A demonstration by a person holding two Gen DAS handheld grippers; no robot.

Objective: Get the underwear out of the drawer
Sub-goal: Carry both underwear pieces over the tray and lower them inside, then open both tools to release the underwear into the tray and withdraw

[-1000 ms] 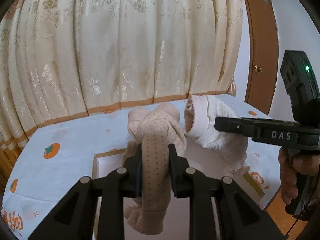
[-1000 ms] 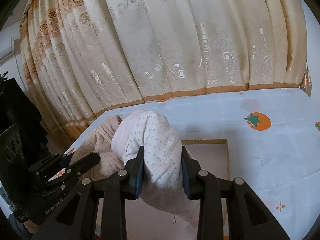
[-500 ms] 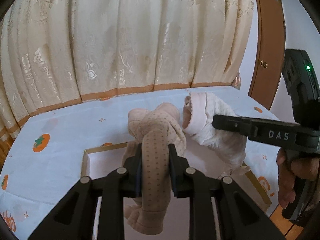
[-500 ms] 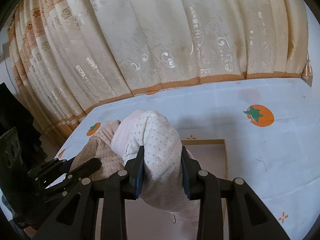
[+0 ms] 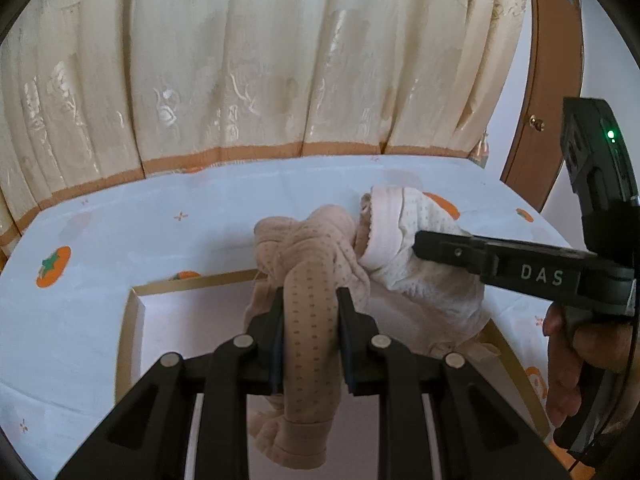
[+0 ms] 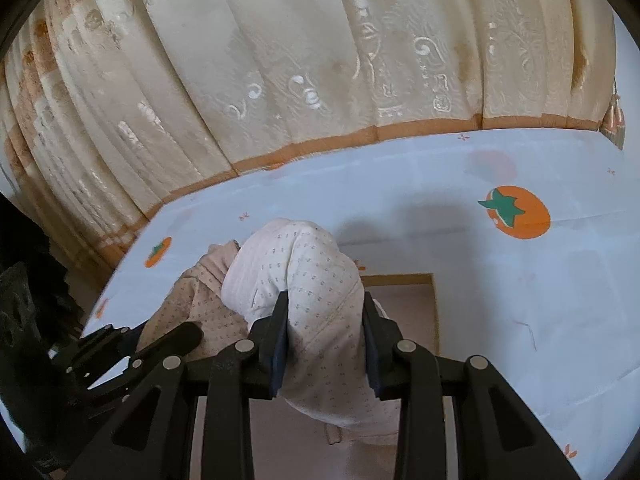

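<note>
Underwear pinched in both jaws, hung above the drawer (image 5: pixel 138 312).
Tan pair (image 5: pixel 310 308) in left gripper (image 5: pixel 310 344), white pair (image 6: pixel 320 300) in right gripper (image 6: pixel 324 344); long axes hanging down; bedsheet (image 6: pixel 500 300) just right.

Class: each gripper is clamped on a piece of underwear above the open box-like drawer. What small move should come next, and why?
Probably carry both pieces sideways past the drawer rim. The left gripper pinches the tan underwear and the right gripper the white underwear, yet both garments hang over the drawer, not over the cloth-covered surface.
</note>
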